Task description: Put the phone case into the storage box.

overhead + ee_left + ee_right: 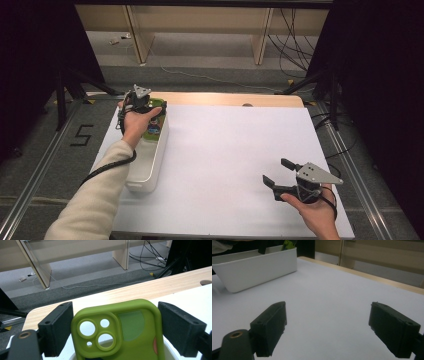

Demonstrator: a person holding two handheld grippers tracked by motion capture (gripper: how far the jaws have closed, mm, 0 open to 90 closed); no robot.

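Note:
A green phone case (125, 330) with round camera cutouts stands upright between the jaws of my left gripper (115, 325), and both pads rest against its sides. In the high view my left gripper (152, 111) holds the green phone case (158, 103) over the far end of a white bin (150, 170). Other colourful items (152, 131) lie inside the bin, too small to identify. My right gripper (276, 171) hovers at the front right of the white table cover, jaws wide apart. In its own view the right gripper (327, 322) has nothing between its pads.
The white bin (254, 267) stands along the table's left side. A white sheet (230, 150) covers the table, with a wooden strip (225, 98) along the far edge. Beyond are shelf legs (260, 40), floor cables (295, 45) and dark stands at both sides.

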